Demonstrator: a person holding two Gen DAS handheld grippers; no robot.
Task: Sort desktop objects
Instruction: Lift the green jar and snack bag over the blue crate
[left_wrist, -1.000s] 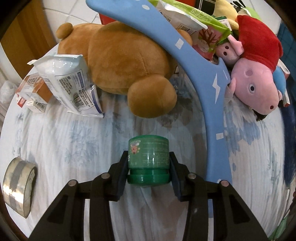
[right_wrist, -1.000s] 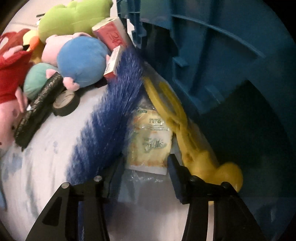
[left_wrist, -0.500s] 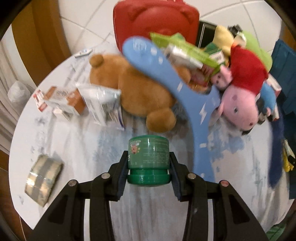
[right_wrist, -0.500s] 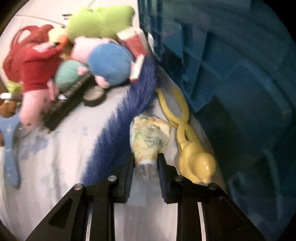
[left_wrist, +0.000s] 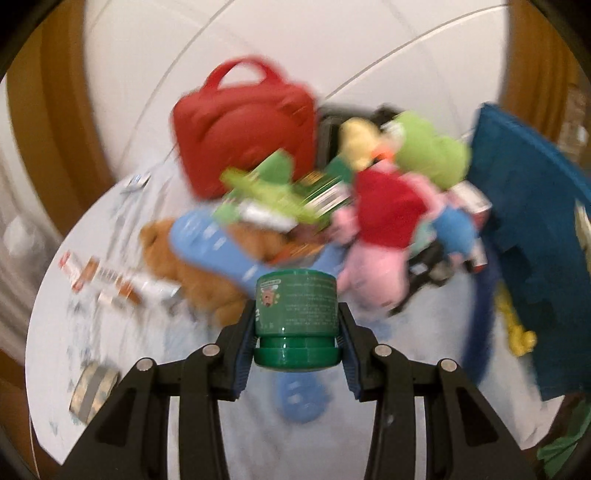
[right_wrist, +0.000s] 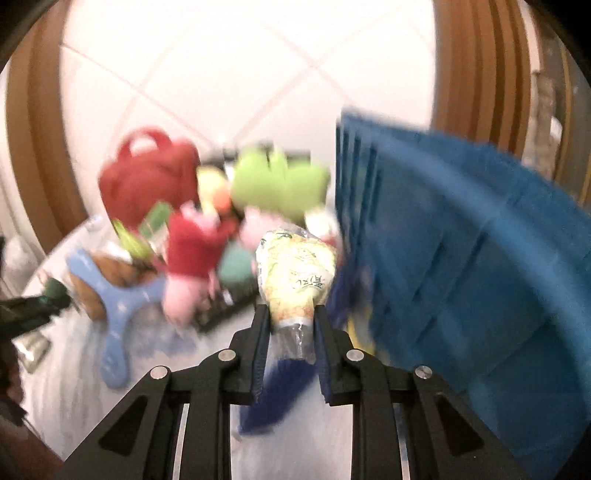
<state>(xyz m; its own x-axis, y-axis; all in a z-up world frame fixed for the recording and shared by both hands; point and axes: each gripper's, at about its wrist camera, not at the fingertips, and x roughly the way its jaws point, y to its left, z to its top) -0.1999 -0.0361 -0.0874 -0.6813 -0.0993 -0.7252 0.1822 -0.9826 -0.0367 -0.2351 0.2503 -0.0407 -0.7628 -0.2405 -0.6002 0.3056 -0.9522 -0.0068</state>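
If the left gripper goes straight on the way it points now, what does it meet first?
Probably the blue curved toy, which lies right behind the green jar held in the left gripper, with the brown plush bear beside it. Blur leaves depth uncertain.

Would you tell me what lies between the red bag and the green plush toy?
A yellow plush sits between the red bag and green plush, in both views.
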